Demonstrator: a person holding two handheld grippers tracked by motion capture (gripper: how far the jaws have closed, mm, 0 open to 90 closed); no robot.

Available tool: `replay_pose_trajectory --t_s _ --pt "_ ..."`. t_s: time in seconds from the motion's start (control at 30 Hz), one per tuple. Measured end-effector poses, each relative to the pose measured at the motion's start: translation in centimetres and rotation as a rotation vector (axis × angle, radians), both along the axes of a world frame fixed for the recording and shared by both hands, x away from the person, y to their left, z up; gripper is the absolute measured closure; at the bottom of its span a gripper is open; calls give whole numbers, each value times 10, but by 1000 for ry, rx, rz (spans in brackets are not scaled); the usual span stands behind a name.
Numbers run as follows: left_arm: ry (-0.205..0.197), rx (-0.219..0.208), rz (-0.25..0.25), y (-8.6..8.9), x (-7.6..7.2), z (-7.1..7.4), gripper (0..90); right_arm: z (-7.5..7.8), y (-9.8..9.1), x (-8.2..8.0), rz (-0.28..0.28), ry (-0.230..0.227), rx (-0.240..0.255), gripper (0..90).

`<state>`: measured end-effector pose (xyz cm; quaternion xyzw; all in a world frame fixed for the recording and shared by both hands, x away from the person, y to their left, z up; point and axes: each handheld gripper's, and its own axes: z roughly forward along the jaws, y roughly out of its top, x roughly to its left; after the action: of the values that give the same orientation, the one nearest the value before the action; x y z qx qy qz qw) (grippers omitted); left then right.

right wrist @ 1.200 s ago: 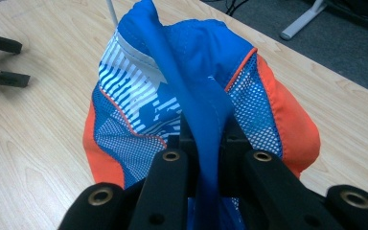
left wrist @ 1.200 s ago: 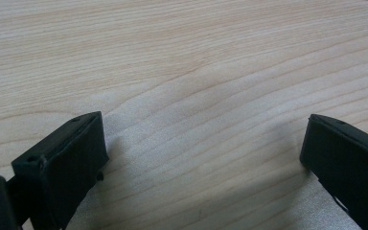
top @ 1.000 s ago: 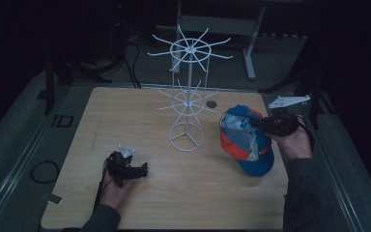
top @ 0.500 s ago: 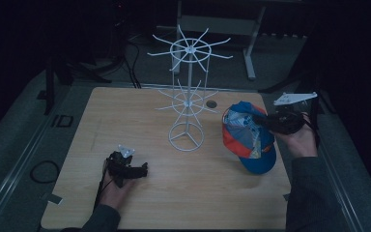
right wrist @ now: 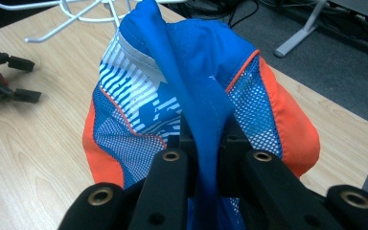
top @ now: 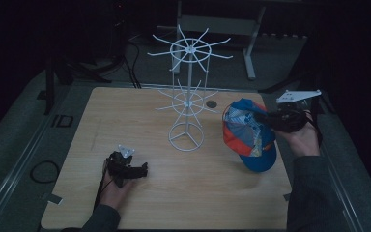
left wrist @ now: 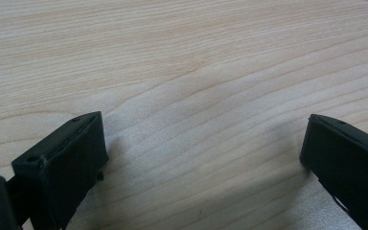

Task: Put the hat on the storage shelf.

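Right gripper jaws clench the cap fabric, right of the rack, above the table. Thin fold may slip free. Left gripper jaws released, resting.

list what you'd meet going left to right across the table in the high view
left gripper → white wire rack → blue and orange cap → right gripper, its jaws shut on the cap's blue fabric
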<state>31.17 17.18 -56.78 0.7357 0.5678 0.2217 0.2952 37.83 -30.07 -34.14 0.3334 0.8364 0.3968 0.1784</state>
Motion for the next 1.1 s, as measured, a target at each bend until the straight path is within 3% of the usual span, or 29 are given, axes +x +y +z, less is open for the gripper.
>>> replay_pose_trajectory --t_s 1.1 --pt "1 2 -1 0 0 0 25 27 7 -3 29 -59 42 842"
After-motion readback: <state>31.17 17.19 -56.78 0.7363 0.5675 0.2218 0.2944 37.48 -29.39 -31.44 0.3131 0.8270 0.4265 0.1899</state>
